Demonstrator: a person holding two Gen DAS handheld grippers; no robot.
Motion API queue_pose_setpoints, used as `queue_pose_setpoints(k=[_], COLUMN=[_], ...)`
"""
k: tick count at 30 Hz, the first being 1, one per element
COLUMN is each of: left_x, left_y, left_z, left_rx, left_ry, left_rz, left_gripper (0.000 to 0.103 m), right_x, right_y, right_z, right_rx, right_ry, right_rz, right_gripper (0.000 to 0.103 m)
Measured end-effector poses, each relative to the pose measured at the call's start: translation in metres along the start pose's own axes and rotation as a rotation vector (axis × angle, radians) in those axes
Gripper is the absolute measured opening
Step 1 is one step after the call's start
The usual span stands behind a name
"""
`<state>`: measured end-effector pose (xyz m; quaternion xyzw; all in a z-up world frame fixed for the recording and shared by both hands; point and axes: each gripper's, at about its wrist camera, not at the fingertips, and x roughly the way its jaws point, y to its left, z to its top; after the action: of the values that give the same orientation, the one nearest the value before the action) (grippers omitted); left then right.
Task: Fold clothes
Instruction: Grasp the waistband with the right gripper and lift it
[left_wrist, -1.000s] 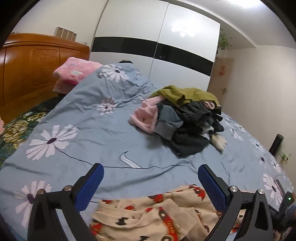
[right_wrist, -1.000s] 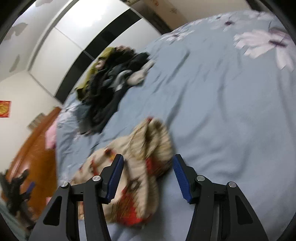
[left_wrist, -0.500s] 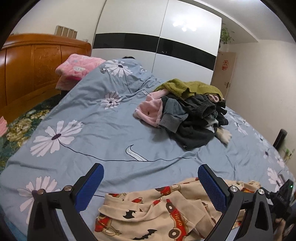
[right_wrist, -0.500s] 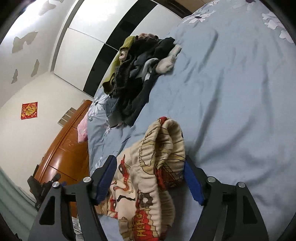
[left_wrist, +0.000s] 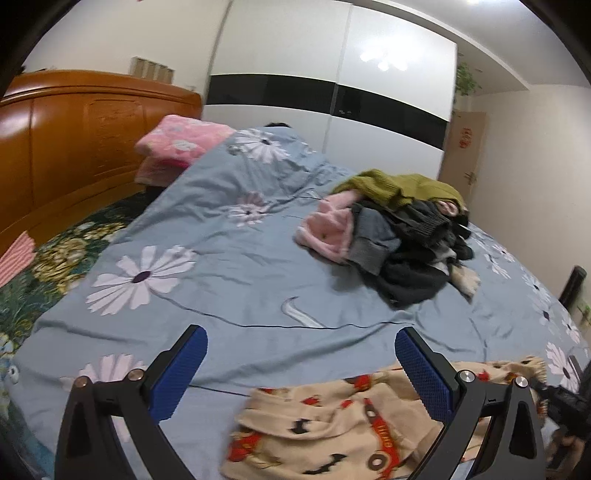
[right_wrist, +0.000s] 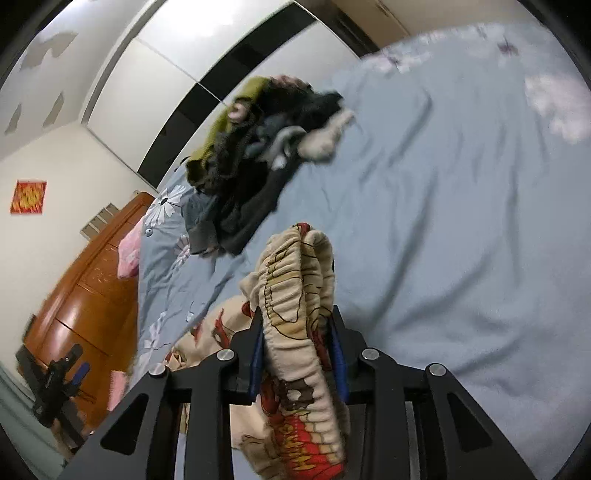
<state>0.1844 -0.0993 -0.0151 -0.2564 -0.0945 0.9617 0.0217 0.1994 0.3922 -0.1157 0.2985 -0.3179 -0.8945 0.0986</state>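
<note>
Cream pyjama pants (left_wrist: 332, 424) with red car and black bat prints lie crumpled on the blue flowered duvet (left_wrist: 221, 266) at the near edge. My left gripper (left_wrist: 300, 334) stands open above the duvet, its right finger over the pants, nothing between the pads. In the right wrist view my right gripper (right_wrist: 296, 314) has its jaws closing on the bunched elastic waistband of the pants (right_wrist: 295, 266), and both blue pads press on the cloth. The right gripper (left_wrist: 565, 402) also shows at the far right of the left wrist view.
A pile of unfolded clothes (left_wrist: 406, 236), olive, pink, grey and black, sits mid-bed to the right. A pink pillow (left_wrist: 181, 142) lies at the head by the wooden headboard (left_wrist: 74, 140). A white and black wardrobe (left_wrist: 332, 74) stands behind.
My right gripper's jaws opened around the pants' waistband, then closed on it, and the bunched cloth rose a little. The left gripper stayed open and shifted slightly over the duvet.
</note>
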Motion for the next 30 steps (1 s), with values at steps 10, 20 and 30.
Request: queue_pose_setpoints(k=[10, 20, 30], left_x=[-0.027, -0.056, -0.064], left_y=[0.079, 0.137, 0.17], left_z=[0.004, 0.002, -0.005], left_rx=[-0.15, -0.223, -0.273], left_ry=[-0.039, -0.08, -0.074], left_rz=[0.07, 0.122, 0.155], left_gripper=[0.103, 0.103, 0.103], right_x=[0.008, 0.11, 0.176], right_y=[0.156, 0.254, 0.303], right_z=[-0.007, -0.105, -0.187], right_rx=[-0.215, -0.275, -0.323], right_ry=[-0.043, 0.174, 0.288], right_rz=[-0.002, 0.059, 0.054], right_gripper=[0.032, 0.032, 0.037])
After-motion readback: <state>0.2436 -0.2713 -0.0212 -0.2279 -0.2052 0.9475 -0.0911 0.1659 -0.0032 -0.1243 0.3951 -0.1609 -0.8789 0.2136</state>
